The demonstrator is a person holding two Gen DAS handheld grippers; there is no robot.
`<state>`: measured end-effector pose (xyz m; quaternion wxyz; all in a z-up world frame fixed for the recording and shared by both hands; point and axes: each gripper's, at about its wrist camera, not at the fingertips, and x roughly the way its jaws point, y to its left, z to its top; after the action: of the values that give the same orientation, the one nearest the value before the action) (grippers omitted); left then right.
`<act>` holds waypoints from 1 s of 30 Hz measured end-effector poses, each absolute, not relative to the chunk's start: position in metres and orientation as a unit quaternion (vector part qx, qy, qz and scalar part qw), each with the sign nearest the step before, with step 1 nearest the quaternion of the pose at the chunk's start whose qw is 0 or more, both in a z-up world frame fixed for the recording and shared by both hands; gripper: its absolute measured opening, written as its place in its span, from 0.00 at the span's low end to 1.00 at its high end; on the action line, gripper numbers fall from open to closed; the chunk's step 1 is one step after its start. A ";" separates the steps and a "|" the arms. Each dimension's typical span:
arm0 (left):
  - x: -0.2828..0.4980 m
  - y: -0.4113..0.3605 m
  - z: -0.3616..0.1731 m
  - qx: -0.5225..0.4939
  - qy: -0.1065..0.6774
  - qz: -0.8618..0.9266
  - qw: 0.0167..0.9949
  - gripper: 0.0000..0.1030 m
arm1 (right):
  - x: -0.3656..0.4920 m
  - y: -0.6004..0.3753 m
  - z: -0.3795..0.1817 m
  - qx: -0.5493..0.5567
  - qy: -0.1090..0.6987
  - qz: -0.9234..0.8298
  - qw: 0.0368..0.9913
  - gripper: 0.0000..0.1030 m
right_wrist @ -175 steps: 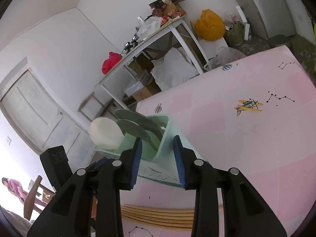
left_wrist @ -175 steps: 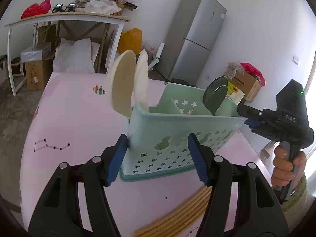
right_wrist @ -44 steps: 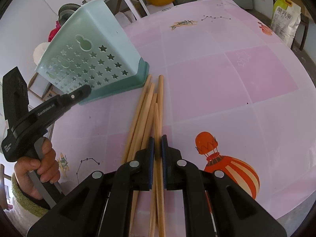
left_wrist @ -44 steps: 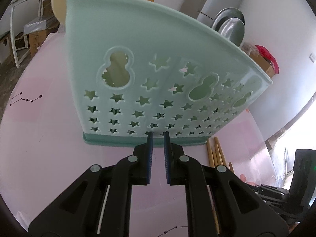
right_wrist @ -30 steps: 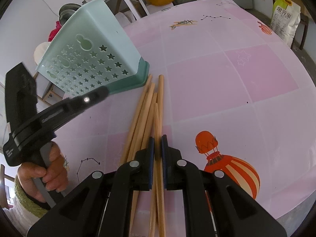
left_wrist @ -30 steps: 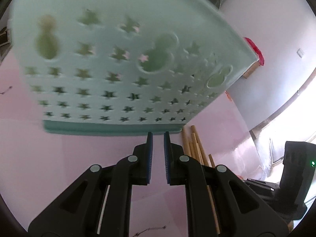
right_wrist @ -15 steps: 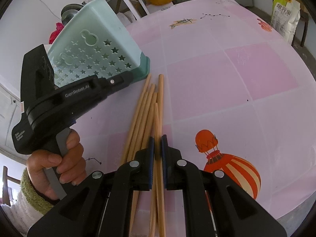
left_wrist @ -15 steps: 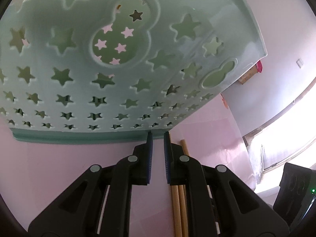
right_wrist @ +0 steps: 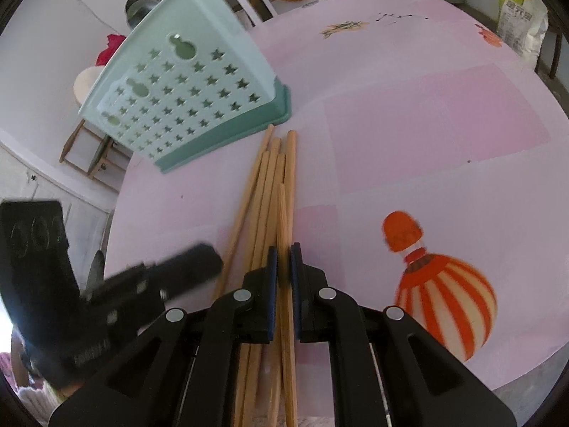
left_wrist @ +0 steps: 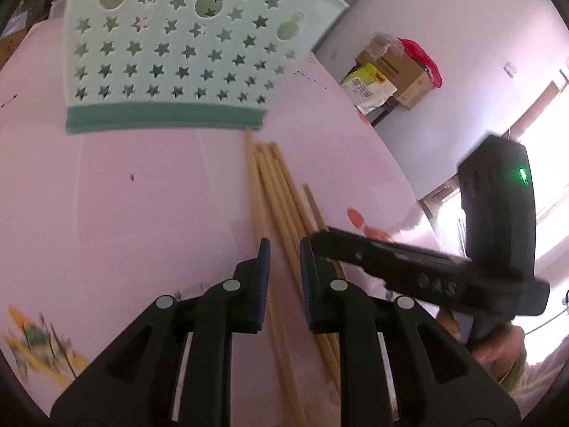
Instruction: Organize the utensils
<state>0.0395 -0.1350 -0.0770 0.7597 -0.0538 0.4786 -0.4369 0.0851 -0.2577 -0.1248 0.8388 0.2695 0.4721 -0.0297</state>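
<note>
Several wooden chopsticks lie in a loose bundle on the pink table, their far ends near the foot of the mint-green star-holed basket. My right gripper is shut on one chopstick of the bundle, low over the table. My left gripper hovers over the same bundle just left of the right gripper. Its jaws are opening, a chopstick runs below the gap, and the pads press on nothing. In the right wrist view the left gripper is blurred.
A cream spoon and metal ladles stick out of the basket. The cloth bears a striped balloon print. Its near edge runs close behind the grippers. Cardboard boxes stand beyond the table on the right.
My left gripper drew back from the basket wall and swung right, over the chopsticks beside the right gripper; its jaws have parted slightly. The right gripper has stayed put on its chopstick.
</note>
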 end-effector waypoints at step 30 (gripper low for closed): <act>0.054 -0.060 -0.071 -0.087 0.461 -0.352 0.810 0.15 | 0.154 -0.213 -0.117 0.225 0.474 -0.019 0.851 0.07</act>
<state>0.0541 -0.0596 -0.0710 0.8100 -0.0866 0.4608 -0.3522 0.1538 -0.2134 -0.1172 0.8513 0.2251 0.4736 -0.0187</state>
